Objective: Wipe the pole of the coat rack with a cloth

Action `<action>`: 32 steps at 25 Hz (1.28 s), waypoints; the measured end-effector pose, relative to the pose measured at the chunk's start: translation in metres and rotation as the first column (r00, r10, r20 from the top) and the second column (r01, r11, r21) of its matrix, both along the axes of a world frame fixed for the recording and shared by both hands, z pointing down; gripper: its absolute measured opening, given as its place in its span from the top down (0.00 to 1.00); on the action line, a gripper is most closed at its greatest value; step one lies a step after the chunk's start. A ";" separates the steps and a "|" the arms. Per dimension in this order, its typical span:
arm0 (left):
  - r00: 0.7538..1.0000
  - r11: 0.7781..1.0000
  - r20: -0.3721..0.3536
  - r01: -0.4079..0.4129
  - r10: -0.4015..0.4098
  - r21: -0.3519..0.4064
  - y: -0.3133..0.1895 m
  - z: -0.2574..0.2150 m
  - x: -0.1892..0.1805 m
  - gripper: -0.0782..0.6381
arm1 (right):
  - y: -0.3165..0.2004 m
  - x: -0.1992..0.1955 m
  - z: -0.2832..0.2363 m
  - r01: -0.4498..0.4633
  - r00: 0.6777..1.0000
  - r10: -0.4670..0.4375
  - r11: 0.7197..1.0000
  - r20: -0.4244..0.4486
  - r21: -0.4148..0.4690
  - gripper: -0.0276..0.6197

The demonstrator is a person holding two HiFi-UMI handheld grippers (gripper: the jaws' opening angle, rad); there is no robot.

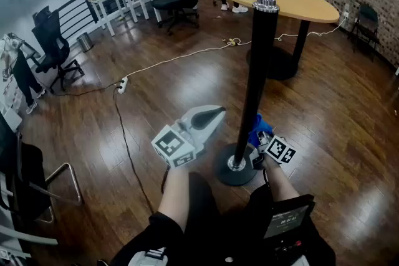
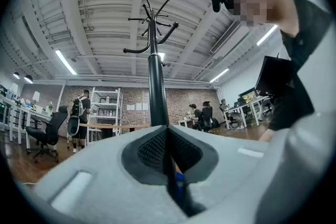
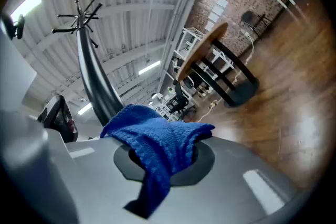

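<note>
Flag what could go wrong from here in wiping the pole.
The cloth sits loosely folded in the right hand-held gripper, so rubbing may pull it out. The pole stands on a small round base and the shut left hand-held gripper is off it, so a hard push might tip it.

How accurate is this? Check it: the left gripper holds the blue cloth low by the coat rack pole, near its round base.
The gripper is wrong. The right gripper holds the blue cloth low by the coat rack pole, near its round base. The right gripper view shows the cloth clamped in its jaws. The left gripper has its jaws together.
</note>
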State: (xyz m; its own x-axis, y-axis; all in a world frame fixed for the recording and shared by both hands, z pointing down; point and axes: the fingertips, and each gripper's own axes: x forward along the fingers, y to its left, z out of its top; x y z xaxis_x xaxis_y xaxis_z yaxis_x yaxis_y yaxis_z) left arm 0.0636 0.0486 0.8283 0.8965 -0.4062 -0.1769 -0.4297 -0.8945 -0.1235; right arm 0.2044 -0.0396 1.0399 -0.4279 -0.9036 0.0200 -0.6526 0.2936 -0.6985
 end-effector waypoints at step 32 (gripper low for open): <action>1.000 1.000 0.025 0.011 -0.010 -0.021 -0.012 0.010 0.000 0.90 | 0.057 -0.096 -0.034 0.427 0.595 -0.039 0.861 -0.802 0.276 0.91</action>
